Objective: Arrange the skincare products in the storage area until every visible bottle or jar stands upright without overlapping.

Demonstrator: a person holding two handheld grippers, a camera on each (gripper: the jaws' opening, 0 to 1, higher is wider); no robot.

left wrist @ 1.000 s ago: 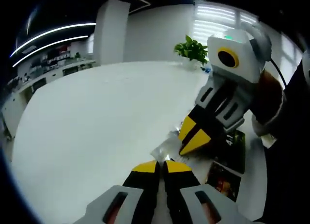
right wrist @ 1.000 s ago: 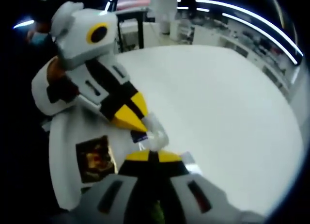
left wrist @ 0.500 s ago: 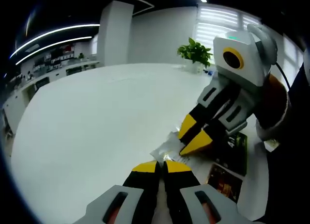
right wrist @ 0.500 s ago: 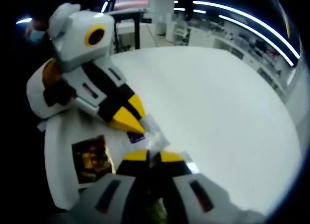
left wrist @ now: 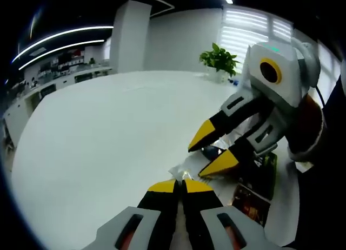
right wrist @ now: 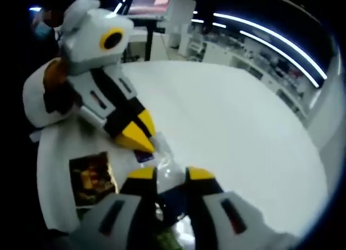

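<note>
Left hand-held gripper [left wrist: 180,185]: jaws pressed together, pinching the near edge of a clear plastic packet [left wrist: 190,167] that lies flat on the white table [left wrist: 102,136]. Right hand-held gripper [right wrist: 171,173]: jaws parted, with the packet [right wrist: 165,164] between their yellow tips; whether they touch it cannot be told. In the left gripper view the right hand-held gripper [left wrist: 208,153] enters from the right, its open jaws straddling the packet's far end. The packet's long axis runs roughly from one gripper to the other. The left gripper view also shows a potted plant [left wrist: 218,57] at the table's far edge; the right gripper view shows the left hand-held gripper [right wrist: 141,139], tips on the packet, beside a dark printed card [right wrist: 89,174].
</note>
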